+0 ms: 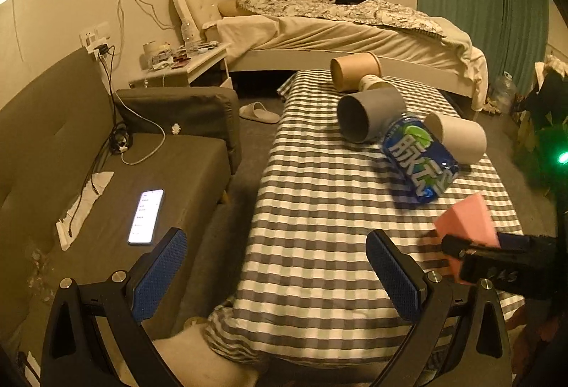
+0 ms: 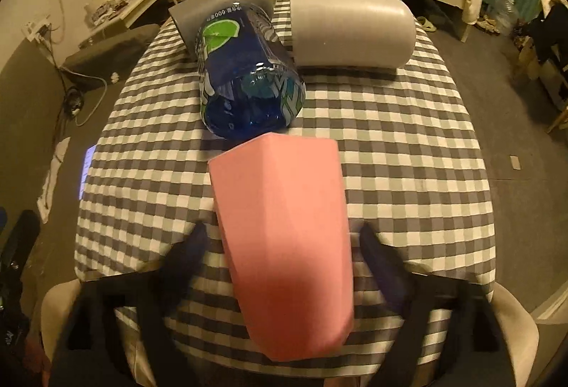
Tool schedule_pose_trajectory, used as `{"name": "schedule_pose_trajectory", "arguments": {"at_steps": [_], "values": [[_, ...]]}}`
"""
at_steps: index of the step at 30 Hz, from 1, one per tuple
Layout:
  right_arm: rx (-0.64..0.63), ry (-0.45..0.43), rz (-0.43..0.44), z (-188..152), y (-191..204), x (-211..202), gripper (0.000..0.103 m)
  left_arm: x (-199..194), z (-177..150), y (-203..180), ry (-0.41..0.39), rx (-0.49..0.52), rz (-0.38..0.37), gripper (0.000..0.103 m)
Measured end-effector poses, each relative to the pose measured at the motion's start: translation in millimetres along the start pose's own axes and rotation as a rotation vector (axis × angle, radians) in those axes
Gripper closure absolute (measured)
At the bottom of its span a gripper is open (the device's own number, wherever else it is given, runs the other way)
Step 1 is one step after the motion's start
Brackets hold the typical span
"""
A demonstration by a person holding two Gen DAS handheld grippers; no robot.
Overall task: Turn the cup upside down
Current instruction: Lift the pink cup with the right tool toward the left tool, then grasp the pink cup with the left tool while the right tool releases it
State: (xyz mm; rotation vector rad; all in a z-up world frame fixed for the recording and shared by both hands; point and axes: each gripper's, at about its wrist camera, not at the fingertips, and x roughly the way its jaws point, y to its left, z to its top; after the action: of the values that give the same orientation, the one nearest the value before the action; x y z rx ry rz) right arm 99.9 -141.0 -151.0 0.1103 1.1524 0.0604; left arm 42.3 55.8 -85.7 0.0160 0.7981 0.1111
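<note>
A pink faceted cup [image 2: 284, 227] lies between the fingers of my right gripper [image 2: 282, 245], over the checked tablecloth [image 2: 408, 174]. The fingers are blurred and stand a little off the cup's sides, so the grip is unclear. The cup also shows in the left wrist view [image 1: 468, 223] with the right gripper [image 1: 497, 262] at it. My left gripper [image 1: 277, 266] is open and empty above the table's near left edge.
A blue bottle [image 2: 245, 74] lies just beyond the pink cup. A grey cup [image 2: 227, 3], a white cup [image 2: 351, 32] and brown paper cups [image 1: 355, 69] lie on their sides further back. A sofa [image 1: 106, 174] with a lit phone [image 1: 145, 216] stands left.
</note>
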Motion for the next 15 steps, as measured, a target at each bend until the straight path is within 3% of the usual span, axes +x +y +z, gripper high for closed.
{"name": "schedule_pose_trajectory", "arguments": {"at_steps": [6, 11, 15], "values": [[-0.017, -0.134, 0.044, 4.6, -25.3, -55.2, 0.009, -10.4, -1.4, -27.1, 0.015, -0.03, -0.052, 0.0], [-0.053, -0.264, -0.039, 1.9, -53.6, -101.9, 0.006, -20.4, -7.8, -66.9, 0.025, -0.029, -0.104, 0.0], [-0.037, -0.307, -0.102, -7.0, -83.6, -112.0, 0.006, -18.2, -22.2, -103.7, 0.073, -0.044, -0.164, 0.0]]}}
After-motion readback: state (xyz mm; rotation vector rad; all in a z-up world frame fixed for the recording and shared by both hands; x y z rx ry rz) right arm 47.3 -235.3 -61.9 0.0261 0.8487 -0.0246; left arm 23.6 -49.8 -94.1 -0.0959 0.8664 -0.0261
